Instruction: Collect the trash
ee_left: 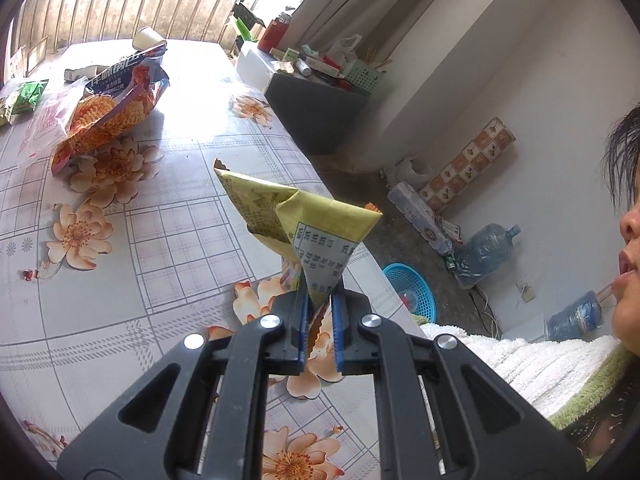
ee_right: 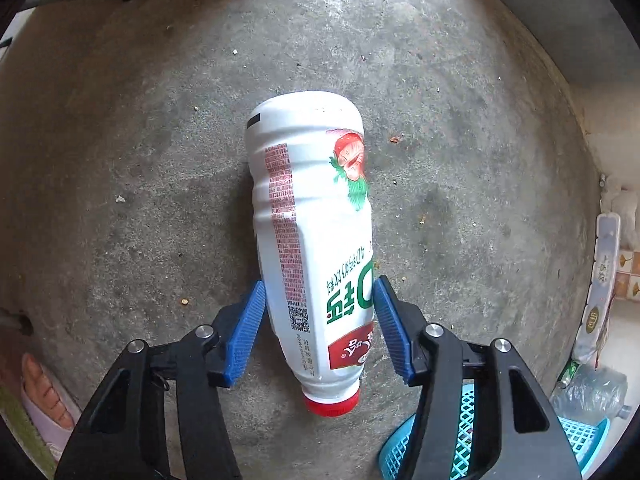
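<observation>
LEFT WRIST VIEW
Left gripper: jaws nearly together, clamped on lower tip of a folded yellow paper wrapper; wrapper held up off the surface, printed text on one face.
Surface: table w/ floral check-pattern oilcloth; right edge runs diagonally through frame.
On table, far left: open orange snack bag, clear plastic bag beside it, green packet at the edge, paper cup lying on its side farther back.
Room: barred window behind table, strong backlight; dark side cabinet piled w/ boxes, bottles, green mesh basket; white walls, grey floor.
Floor items: blue plastic basket just beside table edge; water jugs near wall.
Person: face at right edge, white towel over lap.

RIGHT WRIST VIEW
Right gripper: blue pads spread apart, one on each side of a white milk-drink bottle; contact w/ pads cannot be told.
Bottle: lies on floor, red cap toward camera, strawberry print on label.
Surface: bare grey concrete floor, scattered crumbs.
Other: blue plastic basket at lower right, partly hidden behind gripper; foot in slipper at lower left.
</observation>
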The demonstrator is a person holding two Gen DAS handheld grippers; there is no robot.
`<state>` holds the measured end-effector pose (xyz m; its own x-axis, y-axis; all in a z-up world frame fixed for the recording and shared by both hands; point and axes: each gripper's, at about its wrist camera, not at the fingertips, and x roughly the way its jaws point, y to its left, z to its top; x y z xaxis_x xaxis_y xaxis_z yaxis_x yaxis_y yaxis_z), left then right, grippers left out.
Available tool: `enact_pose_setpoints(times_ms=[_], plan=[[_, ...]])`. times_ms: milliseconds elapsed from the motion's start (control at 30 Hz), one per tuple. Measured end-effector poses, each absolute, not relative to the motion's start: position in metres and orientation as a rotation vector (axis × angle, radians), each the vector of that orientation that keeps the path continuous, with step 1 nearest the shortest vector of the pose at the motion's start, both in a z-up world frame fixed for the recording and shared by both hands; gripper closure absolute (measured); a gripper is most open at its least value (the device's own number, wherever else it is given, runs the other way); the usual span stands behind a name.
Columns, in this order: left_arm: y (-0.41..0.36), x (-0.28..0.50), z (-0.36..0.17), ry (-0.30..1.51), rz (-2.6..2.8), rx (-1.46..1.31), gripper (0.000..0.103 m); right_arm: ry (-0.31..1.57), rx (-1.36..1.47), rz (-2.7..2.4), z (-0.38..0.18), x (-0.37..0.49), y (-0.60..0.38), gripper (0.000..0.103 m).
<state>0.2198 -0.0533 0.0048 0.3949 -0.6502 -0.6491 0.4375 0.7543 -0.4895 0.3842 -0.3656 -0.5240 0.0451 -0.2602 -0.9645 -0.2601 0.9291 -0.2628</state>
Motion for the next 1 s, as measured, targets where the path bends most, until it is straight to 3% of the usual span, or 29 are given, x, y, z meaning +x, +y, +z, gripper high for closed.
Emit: enact_pose_setpoints(times_ms=[100, 200, 233, 500, 533, 600, 667, 833, 1000], plan=[[-0.054, 0.222, 0.006, 0.929, -0.699, -0.257, 0.095, 1.550, -0.312, -0.008, -0.518, 0.377, -0.370, 0.054], [-0.058, 0.220, 0.006, 0.929, -0.712, -0.270, 0.095, 1.556, -0.074, -0.005, -0.500, 0.363, -0.382, 0.097], [-0.060, 0.217, 0.007, 0.926, -0.722, -0.269, 0.095, 1.566, 0.028, 0.001, -0.494, 0.354, -0.388, 0.103], [-0.078, 0.200, 0.019, 0.894, -0.793, -0.250, 0.095, 1.510, 0.259, -0.025, -0.471, 0.269, -0.424, 0.103], [-0.078, 0.197, 0.020, 0.891, -0.796, -0.245, 0.095, 1.487, 0.269, -0.029, -0.465, 0.265, -0.427, 0.103], [-0.076, 0.194, 0.020, 0.891, -0.797, -0.243, 0.095, 1.465, 0.293, -0.034, -0.457, 0.263, -0.434, 0.090], [-0.072, 0.193, 0.019, 0.895, -0.796, -0.258, 0.095, 1.453, 0.332, -0.059, -0.452, 0.270, -0.440, 0.055], [-0.058, 0.199, 0.015, 0.896, -0.779, -0.295, 0.095, 1.452, 0.436, -0.099, -0.466, 0.316, -0.443, 0.045], [-0.044, 0.210, 0.007, 0.917, -0.745, -0.328, 0.095, 1.528, 0.580, -0.194, -0.510, 0.356, -0.445, 0.045]])
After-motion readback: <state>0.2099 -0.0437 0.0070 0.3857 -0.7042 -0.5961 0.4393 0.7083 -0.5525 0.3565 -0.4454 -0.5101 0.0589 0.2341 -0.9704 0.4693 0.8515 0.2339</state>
